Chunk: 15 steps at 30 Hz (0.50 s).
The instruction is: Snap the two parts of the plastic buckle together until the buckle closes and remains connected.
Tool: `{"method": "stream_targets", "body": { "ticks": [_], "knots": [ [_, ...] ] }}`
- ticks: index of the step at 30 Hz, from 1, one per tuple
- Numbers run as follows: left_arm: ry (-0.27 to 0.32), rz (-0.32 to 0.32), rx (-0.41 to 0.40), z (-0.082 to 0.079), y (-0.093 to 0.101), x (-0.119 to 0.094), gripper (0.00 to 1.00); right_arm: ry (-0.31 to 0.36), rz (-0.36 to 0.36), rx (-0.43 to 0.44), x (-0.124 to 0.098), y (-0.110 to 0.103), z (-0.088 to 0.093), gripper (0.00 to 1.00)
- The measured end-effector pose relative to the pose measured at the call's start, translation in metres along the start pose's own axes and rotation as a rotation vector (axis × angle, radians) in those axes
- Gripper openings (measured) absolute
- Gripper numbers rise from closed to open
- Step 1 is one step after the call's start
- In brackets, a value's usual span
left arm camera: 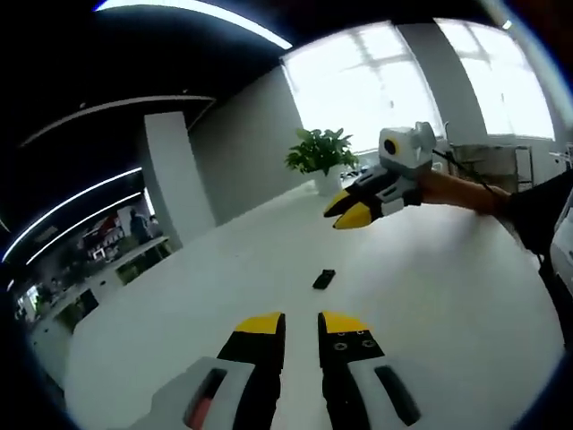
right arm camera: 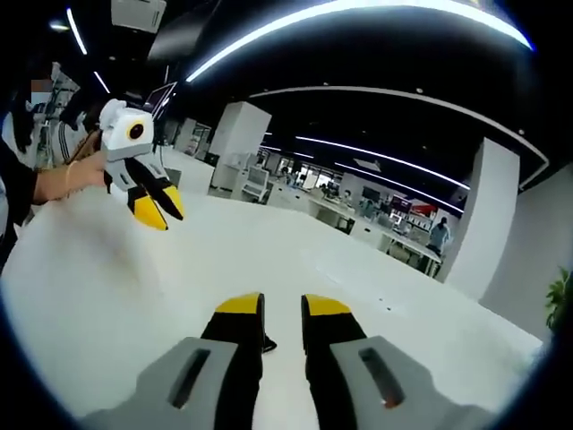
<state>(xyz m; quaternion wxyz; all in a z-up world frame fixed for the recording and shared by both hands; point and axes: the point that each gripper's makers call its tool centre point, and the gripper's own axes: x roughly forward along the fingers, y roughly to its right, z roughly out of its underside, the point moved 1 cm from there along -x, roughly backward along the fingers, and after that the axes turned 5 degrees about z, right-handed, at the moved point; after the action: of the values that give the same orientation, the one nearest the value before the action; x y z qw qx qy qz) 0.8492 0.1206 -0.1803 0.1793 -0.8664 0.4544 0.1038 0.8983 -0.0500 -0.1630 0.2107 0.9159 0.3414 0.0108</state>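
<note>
Your left yellow-tipped gripper [left arm camera: 301,324] and right yellow-tipped gripper [right arm camera: 282,306] hover slightly parted, empty, above the white table [left arm camera: 430,296]; a small black plastic buckle [left arm camera: 324,279] lies ahead.

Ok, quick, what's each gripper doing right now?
Left gripper: jaws open, empty, above the table; buckle piece lies ahead.
Right gripper: jaws open, holding nothing.

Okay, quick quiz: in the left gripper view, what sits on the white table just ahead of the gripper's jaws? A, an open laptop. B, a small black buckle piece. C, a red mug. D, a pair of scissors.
B: a small black buckle piece lies alone on the white table ahead of the left gripper, whose jaws stand apart and hold nothing.
</note>
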Motion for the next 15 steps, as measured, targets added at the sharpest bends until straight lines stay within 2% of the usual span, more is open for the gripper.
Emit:
{"method": "stream_targets", "body": {
  "ticks": [3,10,15],
  "knots": [
    [-0.001,-0.014,0.014,-0.005,0.002,-0.003,0.14,-0.013,-0.002,0.013,-0.001,-0.001,0.000,0.16],
    [-0.087,-0.073,0.004,-0.004,0.007,-0.012,0.14,-0.048,-0.018,0.019,-0.001,-0.007,-0.006,0.16],
    [-0.117,-0.083,0.021,-0.003,0.015,-0.021,0.14,-0.060,-0.043,0.054,-0.007,-0.015,-0.010,0.16]
  ]
}}
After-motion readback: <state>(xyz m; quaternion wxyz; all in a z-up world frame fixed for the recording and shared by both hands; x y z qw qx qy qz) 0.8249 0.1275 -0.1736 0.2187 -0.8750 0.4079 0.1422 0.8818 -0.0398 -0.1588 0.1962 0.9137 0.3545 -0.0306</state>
